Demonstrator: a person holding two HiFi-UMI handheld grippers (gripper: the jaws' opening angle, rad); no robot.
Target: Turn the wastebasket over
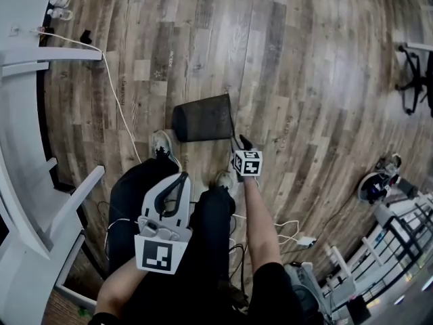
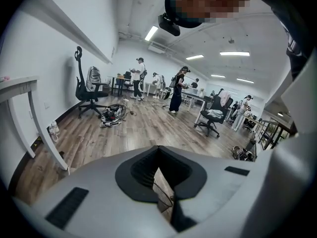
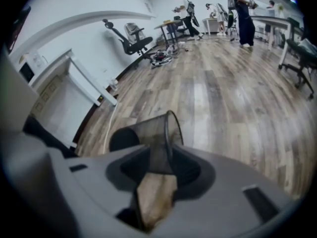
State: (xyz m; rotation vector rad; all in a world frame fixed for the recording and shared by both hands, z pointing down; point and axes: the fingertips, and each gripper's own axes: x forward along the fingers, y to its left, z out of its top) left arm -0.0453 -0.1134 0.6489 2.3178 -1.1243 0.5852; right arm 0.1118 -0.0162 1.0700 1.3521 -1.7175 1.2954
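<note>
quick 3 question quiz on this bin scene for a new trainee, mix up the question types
1. The basket is: A upright, B on its side, C upside down.
2. True or false: the right gripper is clamped on the basket's base.
3. Fill in: the end of the basket nearest the right gripper is its open ____.
Key: 1 B. 2 false, its jaws stand apart, near the rim. 3 rim.
</note>
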